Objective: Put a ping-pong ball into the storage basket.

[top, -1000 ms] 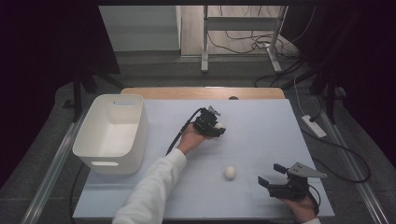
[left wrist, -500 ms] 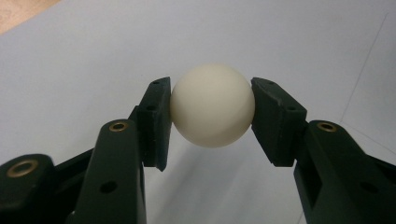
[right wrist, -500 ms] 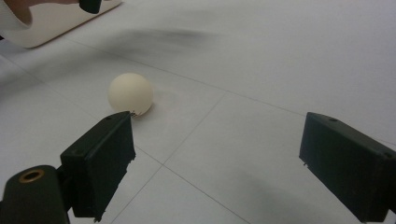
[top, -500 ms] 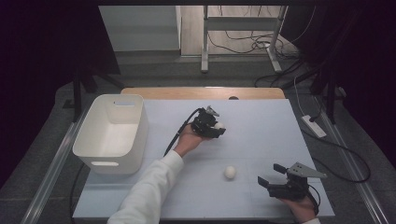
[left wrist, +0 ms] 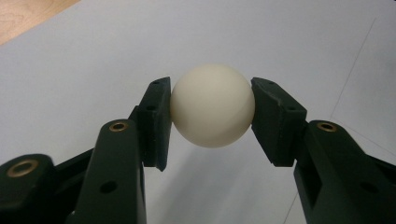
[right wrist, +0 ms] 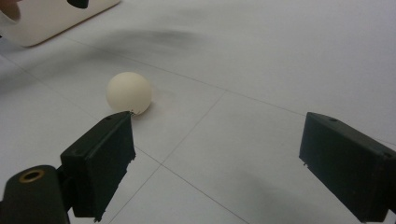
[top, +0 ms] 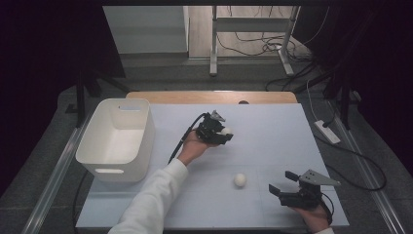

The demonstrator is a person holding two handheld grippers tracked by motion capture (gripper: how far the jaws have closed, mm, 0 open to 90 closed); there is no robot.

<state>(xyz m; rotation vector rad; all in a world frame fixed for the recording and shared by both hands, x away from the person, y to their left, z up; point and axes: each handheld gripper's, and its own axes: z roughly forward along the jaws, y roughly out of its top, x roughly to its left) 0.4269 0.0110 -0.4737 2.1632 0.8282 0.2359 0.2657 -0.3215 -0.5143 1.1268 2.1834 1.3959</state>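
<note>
- Comparing the high view with the earlier pictures, the left gripper (top: 225,132) is seen slightly shifted over the middle of the table (top: 272,122); the held ball (top: 226,130) is kept pinched between its jaws, as before.
- In the same view the right gripper (top: 280,185) is found unchanged near the table's front right corner, jaws spread and nothing between them.
- A second ball (top: 239,180) is left lying on the table where it was, between the two grippers and nearer the right one, apart from its jaws.
- The white bin (top: 117,139) is seen at the table's left side, upright; nothing can be made out inside it.
- In the left gripper view the cream-white held ball (left wrist: 212,105) is pressed on both sides by the black pads (left wrist: 156,122), above the pale table surface (left wrist: 280,37).
- In the right gripper view the jaws are spread wide; the second ball (right wrist: 129,93) is seen resting on the table (right wrist: 261,60) just beyond the left jaw tip, not gripped.
- A corner of the white bin (right wrist: 51,21) is shown at the upper left of that view, well beyond the ball.
</note>
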